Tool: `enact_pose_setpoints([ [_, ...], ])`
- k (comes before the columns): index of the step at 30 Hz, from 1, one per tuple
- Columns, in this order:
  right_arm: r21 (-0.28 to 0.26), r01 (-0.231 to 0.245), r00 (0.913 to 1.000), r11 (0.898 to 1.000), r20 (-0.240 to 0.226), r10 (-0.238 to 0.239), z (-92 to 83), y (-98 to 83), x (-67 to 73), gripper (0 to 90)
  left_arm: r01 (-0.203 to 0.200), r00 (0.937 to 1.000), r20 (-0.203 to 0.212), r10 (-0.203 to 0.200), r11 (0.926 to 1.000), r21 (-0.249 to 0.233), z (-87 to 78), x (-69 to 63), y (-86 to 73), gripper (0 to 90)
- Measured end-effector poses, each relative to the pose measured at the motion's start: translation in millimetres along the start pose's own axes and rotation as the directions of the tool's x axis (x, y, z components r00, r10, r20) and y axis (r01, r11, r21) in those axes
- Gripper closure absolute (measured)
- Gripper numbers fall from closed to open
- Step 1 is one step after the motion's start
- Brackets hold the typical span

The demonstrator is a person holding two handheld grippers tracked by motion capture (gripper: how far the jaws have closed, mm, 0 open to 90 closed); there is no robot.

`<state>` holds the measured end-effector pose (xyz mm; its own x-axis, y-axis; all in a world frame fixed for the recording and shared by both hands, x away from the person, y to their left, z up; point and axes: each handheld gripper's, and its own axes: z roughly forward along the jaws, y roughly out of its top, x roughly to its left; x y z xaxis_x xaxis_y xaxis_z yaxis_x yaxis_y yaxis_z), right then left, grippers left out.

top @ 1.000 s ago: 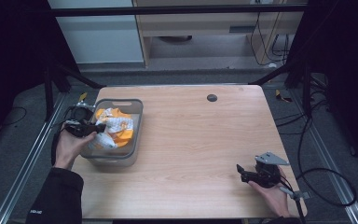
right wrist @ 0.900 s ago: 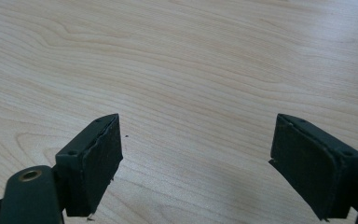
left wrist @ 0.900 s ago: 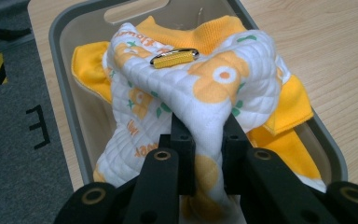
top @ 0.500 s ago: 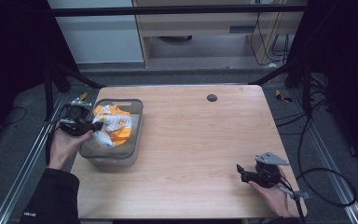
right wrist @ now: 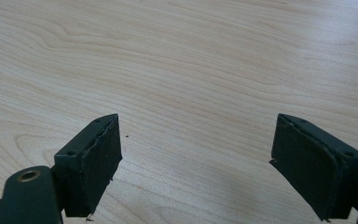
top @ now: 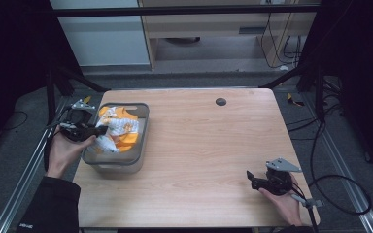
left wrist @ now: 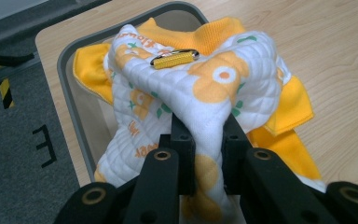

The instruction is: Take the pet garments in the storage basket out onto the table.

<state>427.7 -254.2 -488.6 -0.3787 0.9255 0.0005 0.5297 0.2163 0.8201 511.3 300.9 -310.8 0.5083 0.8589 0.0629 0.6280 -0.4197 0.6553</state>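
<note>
A white quilted cloth (left wrist: 200, 88) with orange and green print hangs bunched over a grey plastic bin (top: 137, 154) at the table's left. My left gripper (left wrist: 204, 130) is shut on a fold of that cloth and holds it lifted above the bin; in the high view the left gripper (top: 93, 131) is at the bin's left rim. A small yellow clip (left wrist: 174, 59) lies on top of the cloth. Orange cloth (left wrist: 286, 112) lies under it in the bin. My right gripper (right wrist: 196, 158) stands open over bare wood, and the high view has the right gripper (top: 252, 180) near the table's front right.
The wooden table (top: 209, 145) has a small dark round hole (top: 220, 101) near its far edge. Metal rails run along both sides of the table. Dark floor and cables (top: 340, 194) lie to the right. A cabinet stands beyond the far edge.
My left gripper has risen and drawn back toward the bin's left rim, pulling the white cloth up with it. The right gripper has stayed where it was.
</note>
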Motion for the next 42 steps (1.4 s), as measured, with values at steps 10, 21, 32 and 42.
enact_pose_setpoints([
  [10, -0.002, 0.006, 1.0000, 1.000, 0.001, -0.006, 0.0, -0.1, -0.1, 15.7, -0.042, 0.9985, 0.034, 0.042, 0.9991, -0.007, -6.6, -11.6, 5.4, 80.0],
  [21, -0.001, 0.003, 1.0000, 1.000, 0.001, -0.003, 0.0, -0.1, 0.0, 15.7, -0.089, 0.9942, 0.058, 0.090, 0.9957, -0.025, -10.0, -28.5, 12.2, 80.0],
  [32, -0.003, 0.006, 1.0000, 1.000, 0.001, -0.006, 0.2, -0.2, -0.4, 15.7, -0.143, 0.9857, 0.085, 0.146, 0.9890, -0.037, -11.0, -48.4, 22.2, 80.0],
  [42, -0.006, 0.006, 1.0000, 1.000, 0.002, -0.006, 0.2, -0.2, -0.6, 15.7, -0.182, 0.9765, 0.112, 0.184, 0.9828, -0.031, -4.7, -63.8, 27.9, 80.0],
])
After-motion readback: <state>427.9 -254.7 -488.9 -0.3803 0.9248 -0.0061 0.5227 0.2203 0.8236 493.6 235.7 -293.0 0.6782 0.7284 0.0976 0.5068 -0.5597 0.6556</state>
